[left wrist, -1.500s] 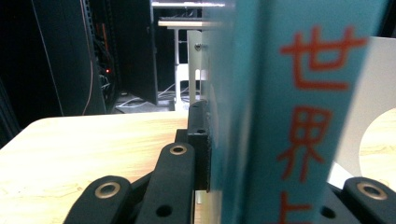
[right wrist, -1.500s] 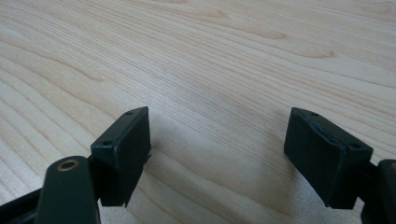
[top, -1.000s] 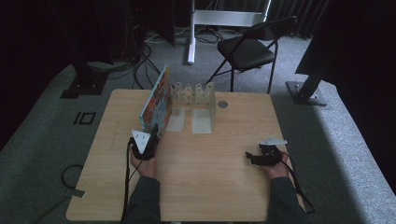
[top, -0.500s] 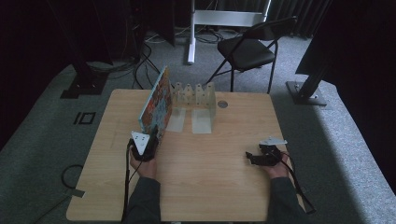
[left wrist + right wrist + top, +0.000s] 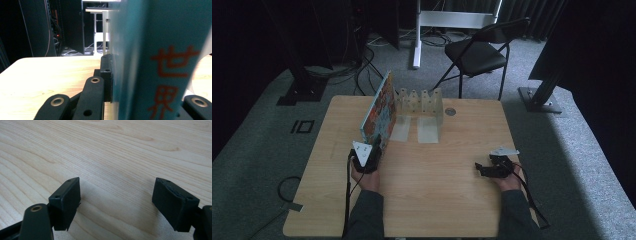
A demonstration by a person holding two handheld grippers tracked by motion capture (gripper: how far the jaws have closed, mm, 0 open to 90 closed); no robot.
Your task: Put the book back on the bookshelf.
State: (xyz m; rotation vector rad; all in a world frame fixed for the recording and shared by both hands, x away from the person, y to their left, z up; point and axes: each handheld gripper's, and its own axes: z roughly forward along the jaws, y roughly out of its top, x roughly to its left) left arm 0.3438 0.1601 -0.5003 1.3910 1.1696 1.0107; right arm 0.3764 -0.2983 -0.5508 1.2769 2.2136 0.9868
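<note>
Two hand-held grippers on the worktop [image 5: 432,195], and the left hand-held gripper [image 5: 373,152] has the action: its jaws are clamped on the near bottom corner of a book [image 5: 379,112] that stands upright on its lower edge. In the left gripper view the teal spine [image 5: 162,62] with red characters sits right between the jaws, the left pad pressed flat against the cover. Beyond that gripper, the book's far end reaches a clear slotted rack [image 5: 424,107], which sits just off to its right at the back of the worktop. Over on the other side, well apart from the book, the right hand-held gripper [image 5: 484,169] lies low with its jaws spread wide, bare wood between them, nothing held.
</note>
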